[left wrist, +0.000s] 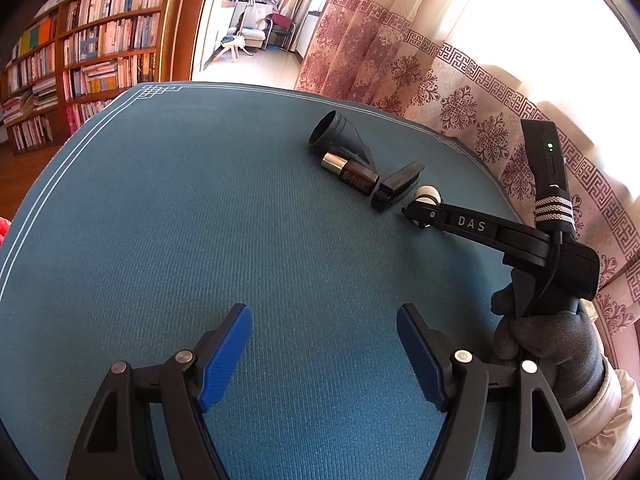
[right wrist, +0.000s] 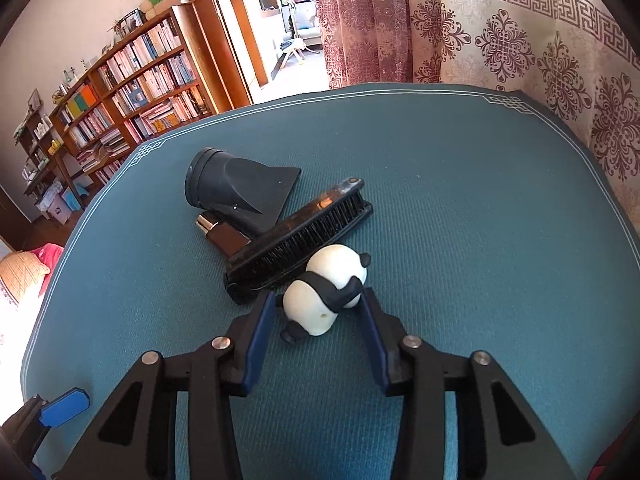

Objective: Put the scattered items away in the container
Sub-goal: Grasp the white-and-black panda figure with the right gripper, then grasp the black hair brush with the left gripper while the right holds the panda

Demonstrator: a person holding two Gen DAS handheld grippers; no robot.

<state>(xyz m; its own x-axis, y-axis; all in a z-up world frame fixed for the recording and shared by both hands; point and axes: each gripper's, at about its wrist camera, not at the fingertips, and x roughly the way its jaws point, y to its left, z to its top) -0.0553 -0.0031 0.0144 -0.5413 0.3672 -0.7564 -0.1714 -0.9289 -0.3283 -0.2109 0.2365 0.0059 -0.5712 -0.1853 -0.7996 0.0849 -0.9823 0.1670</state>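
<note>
A white-and-black panda figure (right wrist: 320,300) lies on the teal mat (right wrist: 480,240) between the open jaws of my right gripper (right wrist: 318,308), not clamped. Behind it lie a black brush (right wrist: 296,236), a black hair-dryer nozzle (right wrist: 236,188) and a small brown bottle with a gold cap (right wrist: 220,234). In the left wrist view the nozzle (left wrist: 340,136), bottle (left wrist: 352,174), brush (left wrist: 396,188) and panda (left wrist: 428,196) lie far ahead. My left gripper (left wrist: 324,332) is open and empty over bare mat. The right gripper (left wrist: 416,214) reaches in from the right. No container is in view.
A patterned curtain (right wrist: 500,40) hangs behind the far and right edges of the table. A wooden bookshelf (right wrist: 132,92) stands beyond the left side. The left gripper's blue pad (right wrist: 64,404) shows at the lower left of the right wrist view.
</note>
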